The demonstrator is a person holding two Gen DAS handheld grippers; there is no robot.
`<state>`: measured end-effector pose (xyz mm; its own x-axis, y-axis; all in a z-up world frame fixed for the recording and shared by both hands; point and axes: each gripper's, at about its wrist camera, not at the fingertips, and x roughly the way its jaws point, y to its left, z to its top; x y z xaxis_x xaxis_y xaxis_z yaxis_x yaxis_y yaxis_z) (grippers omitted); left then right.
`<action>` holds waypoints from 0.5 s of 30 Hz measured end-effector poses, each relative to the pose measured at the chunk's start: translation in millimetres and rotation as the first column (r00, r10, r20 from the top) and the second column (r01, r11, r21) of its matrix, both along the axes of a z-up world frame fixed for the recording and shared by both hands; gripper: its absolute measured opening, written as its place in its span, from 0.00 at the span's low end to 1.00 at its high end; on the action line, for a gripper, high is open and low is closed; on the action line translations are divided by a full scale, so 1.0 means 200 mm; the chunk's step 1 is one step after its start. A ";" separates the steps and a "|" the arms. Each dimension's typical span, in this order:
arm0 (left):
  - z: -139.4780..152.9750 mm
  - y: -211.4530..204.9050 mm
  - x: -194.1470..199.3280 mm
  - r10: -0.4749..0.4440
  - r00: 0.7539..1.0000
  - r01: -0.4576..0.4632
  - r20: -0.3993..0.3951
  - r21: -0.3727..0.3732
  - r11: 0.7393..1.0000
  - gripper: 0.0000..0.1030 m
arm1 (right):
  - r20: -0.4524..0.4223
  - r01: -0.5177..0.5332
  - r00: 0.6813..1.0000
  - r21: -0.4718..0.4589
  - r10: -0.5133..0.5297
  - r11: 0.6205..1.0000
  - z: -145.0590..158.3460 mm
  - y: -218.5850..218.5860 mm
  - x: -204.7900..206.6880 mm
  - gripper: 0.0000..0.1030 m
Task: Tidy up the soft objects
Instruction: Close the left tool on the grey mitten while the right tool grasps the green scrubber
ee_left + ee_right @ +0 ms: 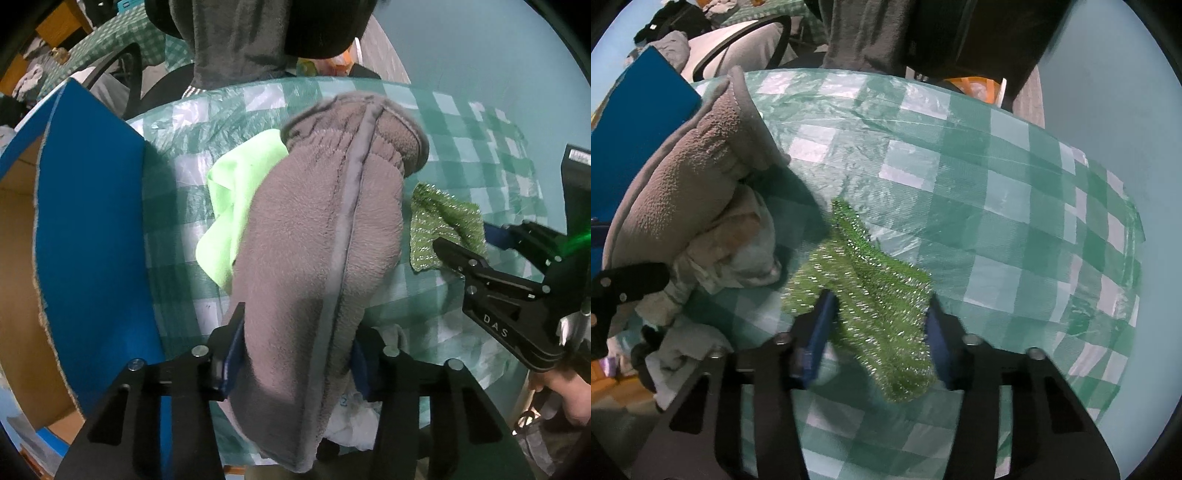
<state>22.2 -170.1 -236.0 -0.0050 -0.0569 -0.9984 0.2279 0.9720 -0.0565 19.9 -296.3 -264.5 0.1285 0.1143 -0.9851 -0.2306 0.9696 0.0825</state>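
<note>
Left gripper (295, 354): nearest the left wrist camera, its blue-padded jaws press on both flanks of a grey fleece slipper (321, 236), holding it sole-edge up.
Grey fleece slipper: runs away from the jaws toward the far edge of the table, its piped seam along the middle and its cuffed opening at the far end.
Under the slipper: a lime green cloth (236, 206) shows on its left side, and pale crumpled cloths (738, 243) lie beneath its near end.
Right gripper (881, 332): blue pads stand at either side of a glittery green scrubbing cloth (864, 295); the left pad touches its edge, while the picture is too blurred there to tell whether the right pad presses.
Scrubbing cloth: bunched into a ridge on the tablecloth, just right of the slipper, in the middle part of the table.
Table (1015, 221): covered with a green and white checked plastic cloth, wrinkled toward its right edge.
Blue cardboard box (92, 221): stands at the table's left edge, its flap upright beside the slipper.
Person (258, 37): in a grey top, beyond the far edge.
Hand (565, 391): grips the right gripper's handle at the table's right edge.
</note>
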 end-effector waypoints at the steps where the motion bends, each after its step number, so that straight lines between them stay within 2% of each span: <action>1: 0.00 0.01 0.00 0.003 1.000 -0.003 0.003 -0.005 1.000 0.45 | 0.001 0.005 1.000 0.009 -0.005 1.000 0.01 0.00 0.00 0.33; 4: 0.03 0.03 0.00 0.013 1.000 -0.013 0.011 -0.021 1.000 0.42 | -0.001 0.016 1.000 0.033 -0.016 0.999 0.03 -0.01 0.01 0.25; 15: 0.17 0.12 0.04 0.023 0.998 -0.020 0.057 -0.059 0.998 0.38 | 0.023 0.043 0.999 0.096 -0.045 0.994 0.11 -0.04 -0.03 0.13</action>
